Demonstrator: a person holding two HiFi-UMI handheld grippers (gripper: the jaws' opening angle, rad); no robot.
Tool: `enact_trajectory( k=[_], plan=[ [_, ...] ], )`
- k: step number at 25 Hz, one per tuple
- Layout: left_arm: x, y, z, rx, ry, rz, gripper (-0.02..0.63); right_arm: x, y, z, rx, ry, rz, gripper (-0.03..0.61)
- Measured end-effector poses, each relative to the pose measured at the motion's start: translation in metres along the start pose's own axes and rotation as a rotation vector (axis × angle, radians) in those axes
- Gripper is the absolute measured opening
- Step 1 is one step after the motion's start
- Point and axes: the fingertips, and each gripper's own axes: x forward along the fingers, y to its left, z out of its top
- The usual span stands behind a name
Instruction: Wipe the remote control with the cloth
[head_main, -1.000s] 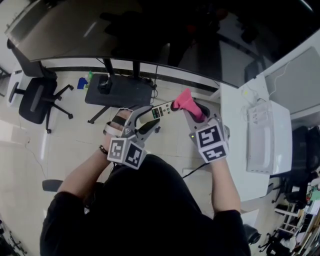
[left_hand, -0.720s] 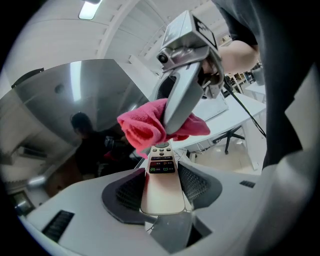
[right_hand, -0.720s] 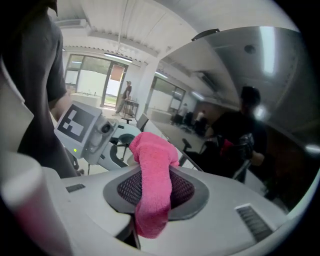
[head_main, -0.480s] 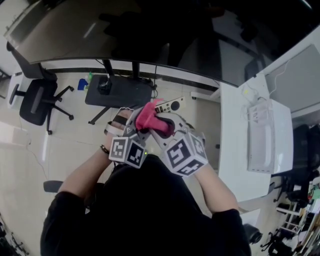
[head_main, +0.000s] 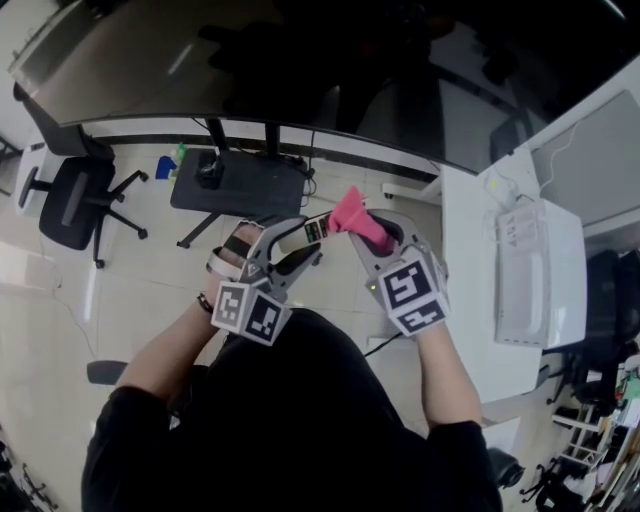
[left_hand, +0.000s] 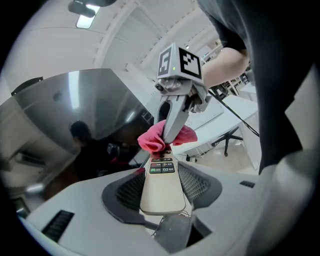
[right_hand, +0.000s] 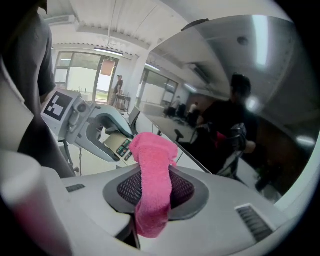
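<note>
Left hand-held gripper (head_main: 303, 240) clamping slim cream remote control (left_hand: 160, 192) with dark buttons (left_hand: 161, 169), right hand-held gripper (head_main: 378, 240) pinching folded pink terry cloth (right_hand: 152, 185)

Cloth (right_hand: 152, 185): pink terry, fuzzy, matt. Remote control (left_hand: 161, 187): smooth cream plastic with a slight satin sheen and rubbery-looking buttons. Left hand-held gripper (head_main: 292, 238) and right hand-held gripper (head_main: 372, 232): matt grey plastic shells, black mesh texture inside the jaws. Dark panel (head_main: 300, 60): glossy, mirror-like reflections. Floor (head_main: 150, 290): pale, shiny tiles.
</note>
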Motion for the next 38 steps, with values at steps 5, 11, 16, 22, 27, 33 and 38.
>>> enact_trajectory(
  k=[5, 11, 16, 22, 27, 33, 38],
  plan=[
    [-0.001, 0.0, 0.0, -0.023, -0.011, -0.004, 0.209, -0.007, -0.03, -0.009, 0.039, 0.001, -0.071, 0.114],
    [0.004, 0.02, -0.009, -0.69, -0.111, -0.066, 0.209, -0.043, -0.046, 0.035, 0.144, -0.368, -0.133, 0.114],
    [0.005, 0.051, -0.03, -1.632, -0.424, -0.199, 0.209, -0.046, -0.025, 0.032, 0.445, -0.575, 0.004, 0.114],
    [0.0, 0.065, -0.024, -1.991, -0.71, -0.327, 0.207, 0.002, 0.048, 0.016, 0.604, -0.515, 0.3, 0.114],
    [0.0, 0.05, -0.01, -1.964, -0.681, -0.419, 0.207, 0.013, 0.057, 0.02, 0.652, -0.534, 0.353, 0.114],
    [-0.007, 0.029, 0.005, -1.878, -0.614, -0.543, 0.207, 0.005, 0.013, 0.021, 0.683, -0.58, 0.265, 0.112],
    [-0.01, 0.015, 0.016, -1.837, -0.584, -0.621, 0.207, -0.006, -0.028, 0.022, 0.675, -0.613, 0.195, 0.112]
  ],
)
